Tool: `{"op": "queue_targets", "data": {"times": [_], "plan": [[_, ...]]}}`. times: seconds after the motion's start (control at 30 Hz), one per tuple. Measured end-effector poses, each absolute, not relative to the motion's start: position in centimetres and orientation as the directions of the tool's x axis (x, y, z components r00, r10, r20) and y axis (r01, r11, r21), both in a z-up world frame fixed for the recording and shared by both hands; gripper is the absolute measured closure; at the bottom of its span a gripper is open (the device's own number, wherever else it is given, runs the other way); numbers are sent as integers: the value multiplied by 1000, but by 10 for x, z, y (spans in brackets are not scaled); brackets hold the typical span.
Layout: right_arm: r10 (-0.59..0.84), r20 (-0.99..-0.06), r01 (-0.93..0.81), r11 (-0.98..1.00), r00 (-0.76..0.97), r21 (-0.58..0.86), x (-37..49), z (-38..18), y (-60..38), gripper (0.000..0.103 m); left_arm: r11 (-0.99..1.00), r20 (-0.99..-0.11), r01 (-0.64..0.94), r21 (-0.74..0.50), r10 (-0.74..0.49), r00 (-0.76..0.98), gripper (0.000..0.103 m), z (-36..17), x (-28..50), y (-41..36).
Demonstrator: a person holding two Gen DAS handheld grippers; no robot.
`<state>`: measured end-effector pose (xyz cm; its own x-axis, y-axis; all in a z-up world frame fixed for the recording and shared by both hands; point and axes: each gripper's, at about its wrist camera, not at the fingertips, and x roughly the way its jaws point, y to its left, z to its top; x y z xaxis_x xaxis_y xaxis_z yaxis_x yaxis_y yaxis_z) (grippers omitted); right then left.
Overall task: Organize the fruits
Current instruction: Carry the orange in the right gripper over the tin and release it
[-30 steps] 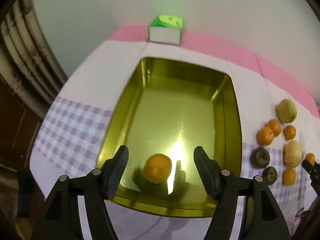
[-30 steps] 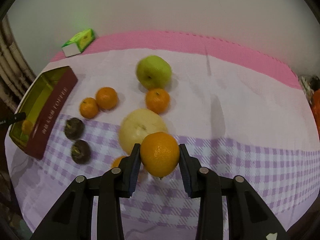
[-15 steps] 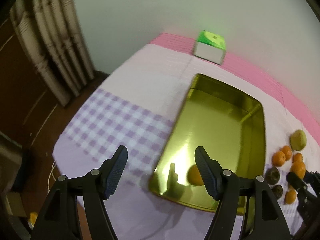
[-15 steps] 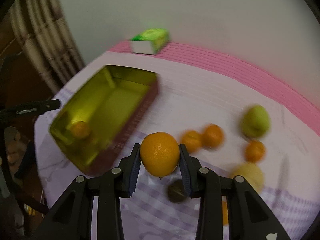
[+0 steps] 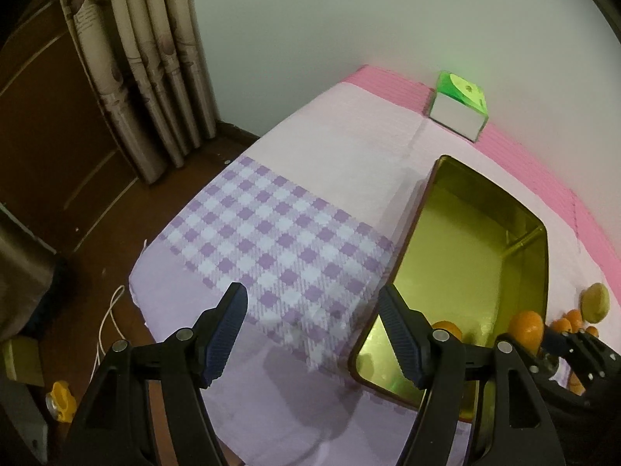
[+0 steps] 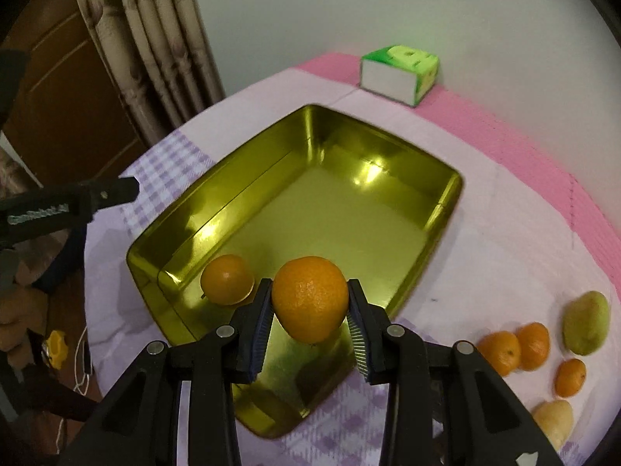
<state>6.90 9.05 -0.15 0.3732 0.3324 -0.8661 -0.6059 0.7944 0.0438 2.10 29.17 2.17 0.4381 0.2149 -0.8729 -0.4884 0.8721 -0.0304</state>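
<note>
Now the right tongs [image 6: 309, 312] grip a round orange mandarin [image 6: 309, 298] above the gold rectangular metal tin [image 6: 442, 209]. Left tongs [image 5: 312, 334] gape empty over the surface's checked left edge.

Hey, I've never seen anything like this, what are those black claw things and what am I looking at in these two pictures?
The claws are two-finger grippers that a person holds, one in each hand. Each carries a wide-angle camera looking along its fingers, so each picture is one gripper's own view.

In the right view, the right gripper is shut on an orange above a gold tin. A second orange lies in the tin. More fruit lies on the checked cloth, and a green box stands near the wall.

In the left view, the left gripper is open and empty, above the cloth beside the tin.
</note>
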Motion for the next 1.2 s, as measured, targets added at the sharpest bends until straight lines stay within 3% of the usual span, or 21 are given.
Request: {"op": "queue_targets", "data": {"times": [0.57, 1.07, 1.2], "plan": [[252, -904, -622, 783, 344, -18, 79, -31, 105, 69, 862, -885, -506, -26, 215, 413, 33, 13, 23, 297], [267, -899, -619, 785, 347, -5, 76, -31, 102, 68, 878, -880, -478, -29, 205, 429, 33, 13, 25, 290], [290, -890, -618, 786, 352, 11, 73, -23, 100, 60, 886, -877, -462, -29, 200, 438, 33, 13, 26, 287]]}}
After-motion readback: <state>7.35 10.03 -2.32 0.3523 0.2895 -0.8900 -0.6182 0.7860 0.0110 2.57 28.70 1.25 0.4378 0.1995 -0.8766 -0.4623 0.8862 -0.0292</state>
